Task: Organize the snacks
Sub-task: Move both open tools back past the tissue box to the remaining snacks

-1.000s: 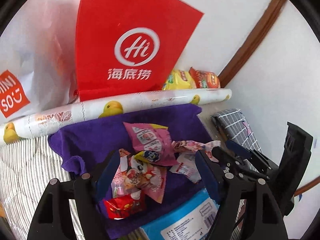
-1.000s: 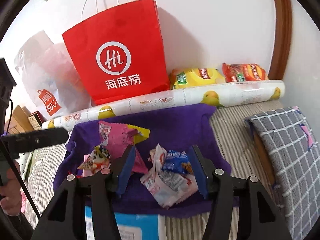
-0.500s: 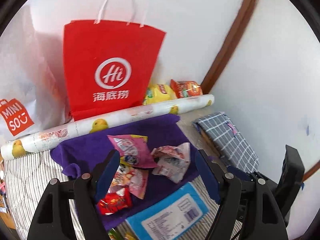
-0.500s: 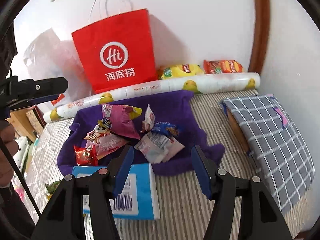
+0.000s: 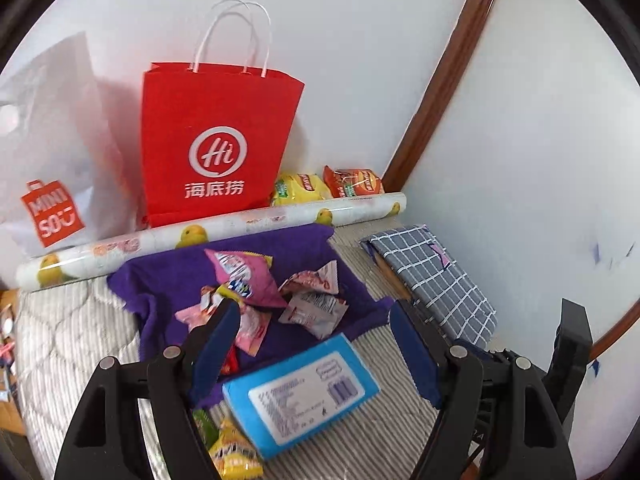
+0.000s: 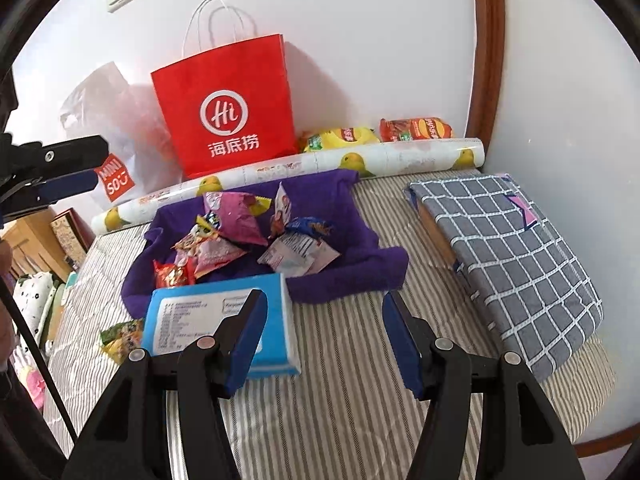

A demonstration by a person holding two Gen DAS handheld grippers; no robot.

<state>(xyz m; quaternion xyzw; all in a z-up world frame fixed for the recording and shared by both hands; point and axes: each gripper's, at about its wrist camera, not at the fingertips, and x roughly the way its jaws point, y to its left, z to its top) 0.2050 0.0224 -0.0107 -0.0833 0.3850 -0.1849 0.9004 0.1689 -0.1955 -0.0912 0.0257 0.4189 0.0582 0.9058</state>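
Right wrist view: the right gripper (image 6: 322, 336) hangs with its jaws apart and nothing between them, above bare striped bedding; in the left wrist view the left gripper (image 5: 314, 340) likewise stands wide and empty, over the near edge of the heap. Just beyond both lies a blue tissue pack (image 6: 216, 320), flat on the mattress (image 6: 352, 360), its long axis running from near-left to far-right in the left view; it looks soft and light, best pinched across its short width. Behind it, touching its far edge, the purple towel (image 6: 344, 208) carries the snack packets (image 6: 224, 236): crinkled foil pouches, light, slippery and easily crushed, so I judge a crimped end seam the safest hold. The pink pouch (image 5: 248, 276) is tilted, one corner pointing toward the wall; the white pouch (image 5: 316, 312) lies flatter. Further back a duck-print roll (image 6: 400, 160) lies along the wall, crosswise, with the red paper bag (image 6: 228, 108) upright behind it.
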